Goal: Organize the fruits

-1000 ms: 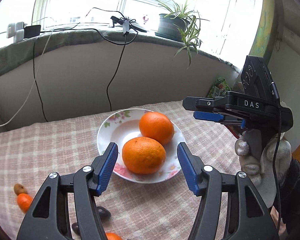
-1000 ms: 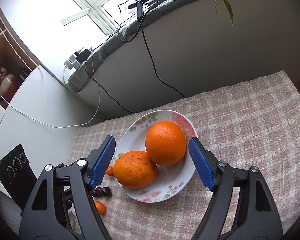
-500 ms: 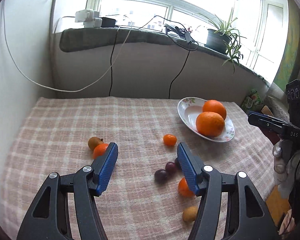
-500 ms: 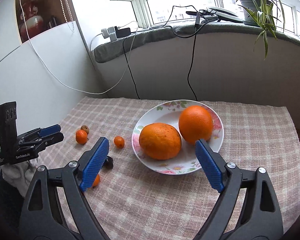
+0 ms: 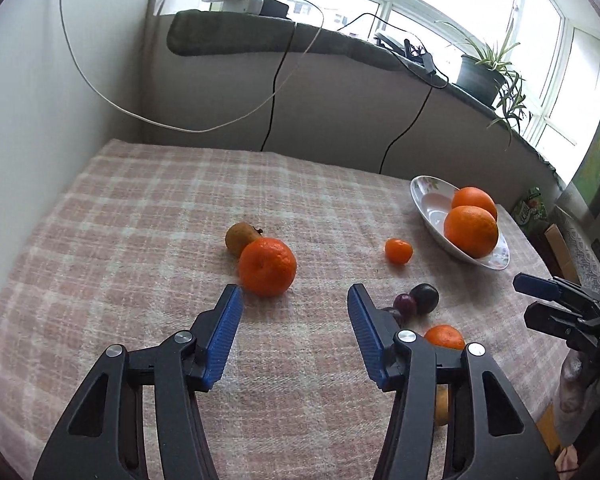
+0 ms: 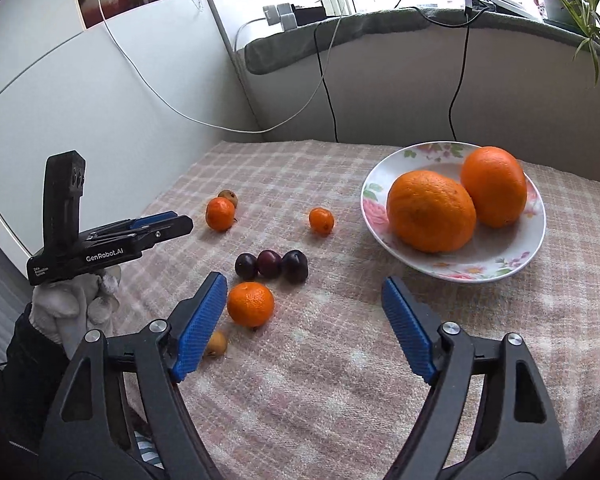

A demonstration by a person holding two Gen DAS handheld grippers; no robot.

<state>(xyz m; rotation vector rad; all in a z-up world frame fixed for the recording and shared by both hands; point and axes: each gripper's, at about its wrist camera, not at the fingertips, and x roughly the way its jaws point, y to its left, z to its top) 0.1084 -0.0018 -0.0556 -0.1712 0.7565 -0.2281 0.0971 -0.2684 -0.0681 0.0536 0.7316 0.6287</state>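
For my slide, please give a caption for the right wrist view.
Open right gripper, its jaws closing, above loose mandarins and plums beside a plate of two oranges.

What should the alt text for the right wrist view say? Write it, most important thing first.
The right gripper, empty with its jaws closing, hovers over a plaid tablecloth near a tangerine and three dark plums. To the right, a floral plate holds two large oranges. At left, a gloved hand holds the left gripper.
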